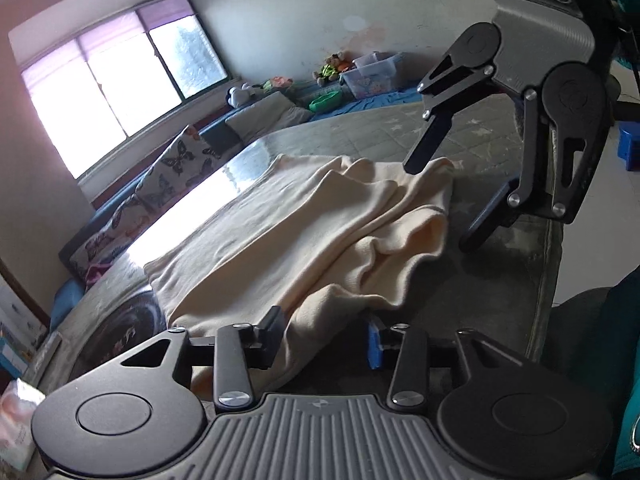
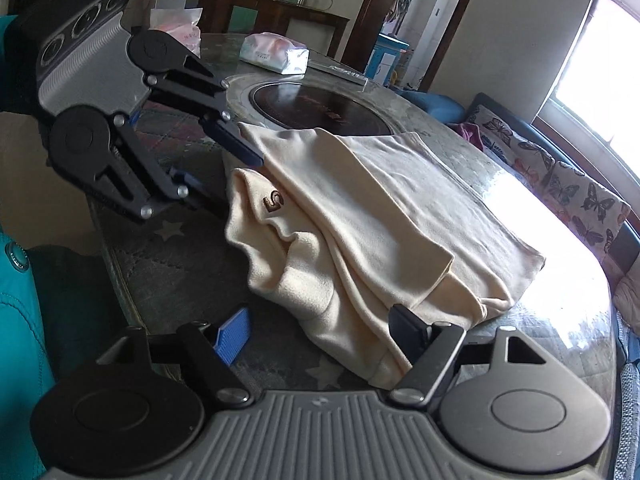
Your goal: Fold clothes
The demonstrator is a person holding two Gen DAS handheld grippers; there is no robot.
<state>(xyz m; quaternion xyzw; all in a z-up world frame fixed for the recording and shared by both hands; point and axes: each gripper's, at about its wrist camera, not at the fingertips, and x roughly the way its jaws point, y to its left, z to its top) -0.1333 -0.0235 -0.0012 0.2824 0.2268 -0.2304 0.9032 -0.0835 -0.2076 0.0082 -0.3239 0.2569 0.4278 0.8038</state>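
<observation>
Cream garment lies on the round table, partly doubled: one flat panel overlaps a rumpled layer that carries a small brown "S" mark. Far hem sits against the dark round inset at 12 o'clock in the right wrist view; window glare falls on the table at 3 o'clock. Left gripper is spread, fingers straddling the near bunched edge of the cloth at 6 o'clock in its own view, fabric between them but not pinched. Right gripper is likewise spread, its right finger touching the lower corner of the garment, its left finger over bare table. In each view the opposite gripper hangs over the other end of the near edge, also parted. Judgement: one gripper at each end of the same edge suits carrying it across evenly. The scene fits either a fold just laid down or an edge about to be picked up. Tissue pack lies at 12 o'clock, well apart.
</observation>
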